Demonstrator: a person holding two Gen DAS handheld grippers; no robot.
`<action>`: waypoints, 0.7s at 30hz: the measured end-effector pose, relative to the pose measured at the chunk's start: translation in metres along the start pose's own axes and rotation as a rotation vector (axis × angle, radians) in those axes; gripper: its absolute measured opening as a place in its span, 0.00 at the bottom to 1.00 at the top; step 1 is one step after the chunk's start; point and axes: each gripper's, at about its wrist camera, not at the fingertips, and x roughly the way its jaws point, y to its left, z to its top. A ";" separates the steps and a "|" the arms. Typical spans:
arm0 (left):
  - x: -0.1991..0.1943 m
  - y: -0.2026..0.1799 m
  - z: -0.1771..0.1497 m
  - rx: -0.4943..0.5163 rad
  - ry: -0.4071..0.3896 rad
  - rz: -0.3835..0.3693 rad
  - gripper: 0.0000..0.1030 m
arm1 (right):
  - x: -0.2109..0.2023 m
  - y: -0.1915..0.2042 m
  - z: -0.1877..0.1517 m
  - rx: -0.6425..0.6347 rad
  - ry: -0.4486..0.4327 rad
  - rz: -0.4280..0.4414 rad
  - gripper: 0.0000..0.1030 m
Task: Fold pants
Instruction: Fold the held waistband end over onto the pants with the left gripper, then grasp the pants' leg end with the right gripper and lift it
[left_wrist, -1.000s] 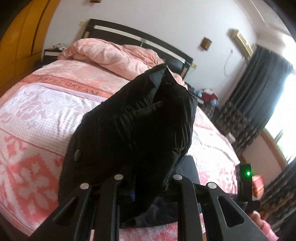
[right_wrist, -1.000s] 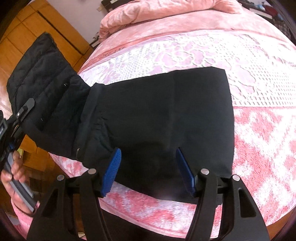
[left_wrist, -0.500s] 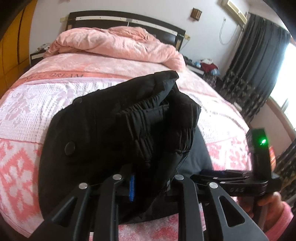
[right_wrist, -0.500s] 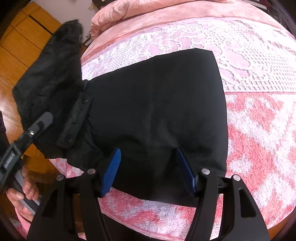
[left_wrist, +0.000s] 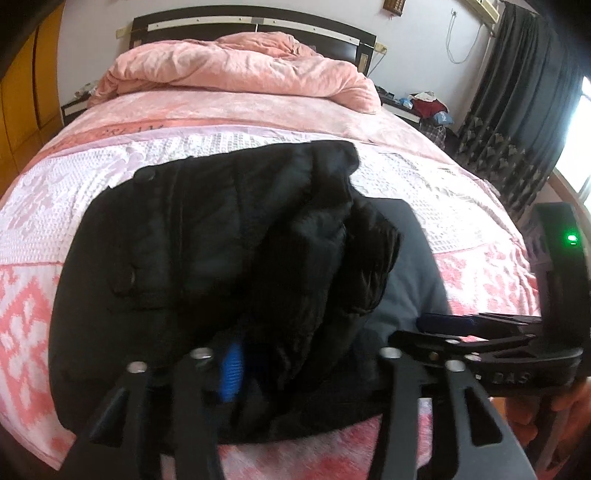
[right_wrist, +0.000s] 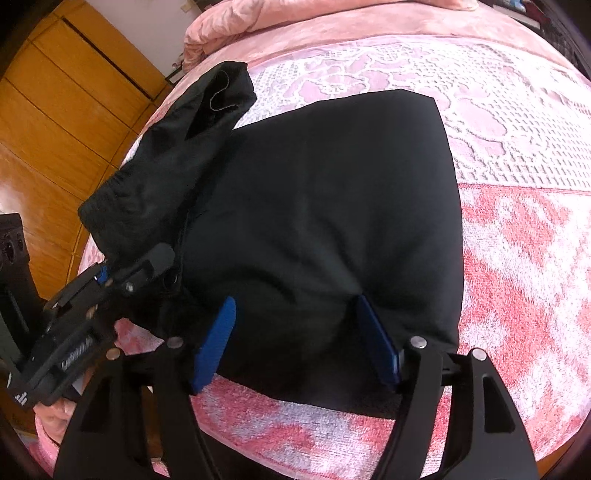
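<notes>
Pants (left_wrist: 207, 258), black and padded, are seen in the left wrist view lying on the pink patterned bed (left_wrist: 44, 206), with the waistband end already brought over onto the flat part, so one fold looks pretty much laid down. It's still lumpy though, bunched up in the middle rather than flattened. The left gripper (left_wrist: 295, 369) has just been opening; cloth sits between its jaws, only the blue pad on one finger shows, and no pinch can be made out any more, so it reads as let go. The right gripper (left_wrist: 491, 332) is visible at the side, low over the cloth.

From the right wrist view, the pants (right_wrist: 332, 206) are shown spread smooth on the bed (right_wrist: 517, 258), folded end piled up by the left gripper (right_wrist: 140, 273). The right gripper (right_wrist: 295, 339) is spread wide, jaws having just been opening a bit more, its pads dimpling the near edge without any pinch. Smoothing and probably another fold are judged to be left.
</notes>
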 end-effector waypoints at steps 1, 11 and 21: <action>-0.004 -0.002 0.000 0.001 0.002 0.003 0.58 | 0.000 0.001 0.001 0.002 0.001 0.002 0.67; -0.077 -0.004 0.013 0.023 -0.149 0.078 0.85 | 0.005 0.004 0.008 0.045 0.011 0.023 0.72; -0.101 0.015 0.023 0.022 -0.226 0.166 0.89 | -0.014 0.015 0.035 0.126 -0.038 0.142 0.85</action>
